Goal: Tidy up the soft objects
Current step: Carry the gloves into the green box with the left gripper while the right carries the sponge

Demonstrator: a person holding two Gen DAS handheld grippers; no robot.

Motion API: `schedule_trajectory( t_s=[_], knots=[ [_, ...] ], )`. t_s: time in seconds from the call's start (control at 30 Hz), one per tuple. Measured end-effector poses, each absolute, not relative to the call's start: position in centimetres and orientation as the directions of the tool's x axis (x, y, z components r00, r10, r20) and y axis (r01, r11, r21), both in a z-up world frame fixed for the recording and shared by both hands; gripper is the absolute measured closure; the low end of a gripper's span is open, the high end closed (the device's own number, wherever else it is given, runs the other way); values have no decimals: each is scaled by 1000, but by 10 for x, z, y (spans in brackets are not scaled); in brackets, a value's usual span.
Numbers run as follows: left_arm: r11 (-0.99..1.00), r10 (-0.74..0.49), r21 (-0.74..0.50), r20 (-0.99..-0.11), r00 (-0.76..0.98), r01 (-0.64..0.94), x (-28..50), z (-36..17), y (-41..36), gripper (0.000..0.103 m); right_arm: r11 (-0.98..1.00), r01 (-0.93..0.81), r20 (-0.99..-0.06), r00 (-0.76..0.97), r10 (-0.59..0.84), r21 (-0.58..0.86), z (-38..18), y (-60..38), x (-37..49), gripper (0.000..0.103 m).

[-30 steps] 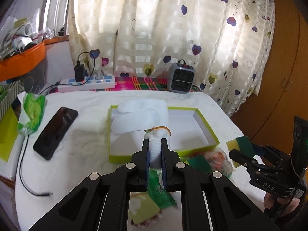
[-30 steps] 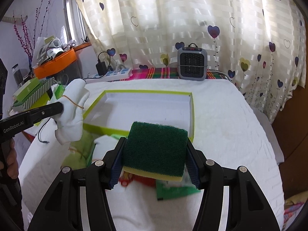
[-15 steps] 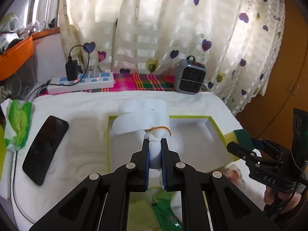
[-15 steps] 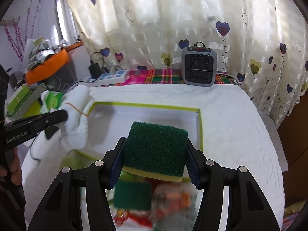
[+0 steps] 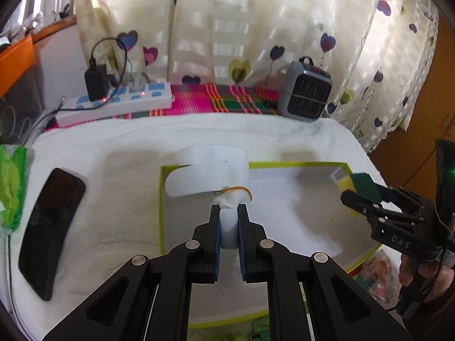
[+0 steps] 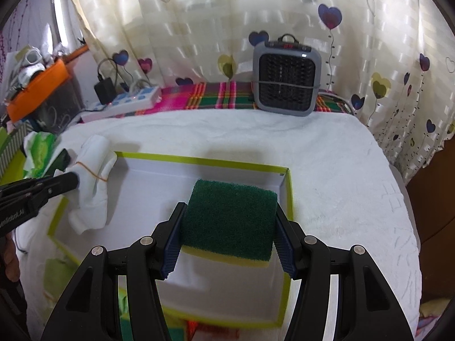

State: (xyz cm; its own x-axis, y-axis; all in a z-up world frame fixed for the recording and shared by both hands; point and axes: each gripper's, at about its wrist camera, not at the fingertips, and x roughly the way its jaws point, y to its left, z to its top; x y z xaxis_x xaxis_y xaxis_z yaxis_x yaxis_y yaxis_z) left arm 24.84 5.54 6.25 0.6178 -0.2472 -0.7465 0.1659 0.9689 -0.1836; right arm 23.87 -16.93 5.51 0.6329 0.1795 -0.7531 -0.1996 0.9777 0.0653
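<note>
Heart-print curtains [image 6: 199, 14] back a white-towelled table where the lime-rimmed box [image 6: 288, 199] lies open beneath both your tools. Your left gripper [image 5: 229, 216] pinches narrow on the banded white cloth roll [image 5: 210, 173], which hangs over the box's left end, long axis running across it. Your right gripper [image 6: 227, 233] clamps wide on the green-and-yellow sponge [image 6: 230, 218], poised above the right half. Each load sits over its own side; the next move looks like straight down.

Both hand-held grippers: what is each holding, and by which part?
Left hand-held gripper pinches the white rolled cloth by its banded end. Right hand-held gripper clamps the green sponge across its two sides.
</note>
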Motion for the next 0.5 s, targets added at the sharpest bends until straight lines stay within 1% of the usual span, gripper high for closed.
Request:
schedule_trajectory(
  t_s=[0.23, 0.4, 0.43, 0.5],
  knots=[
    [973, -226, -153, -776, 589, 172, 257, 45, 49, 93, 978, -200, -774, 612, 166, 52, 43, -168, 259, 45],
    [975, -219, -152, -785, 580, 162, 261, 39, 48, 93, 979, -197, -782, 603, 158, 46, 37, -167, 266, 45],
    [975, -217, -153, -786, 580, 158, 261, 38, 49, 90, 980, -195, -784, 600, 156, 46, 36, -166, 268, 45],
    [977, -210, -151, -789, 577, 150, 263, 37, 49, 89, 980, -195, -791, 592, 155, 46, 33, -166, 270, 45]
  ],
)
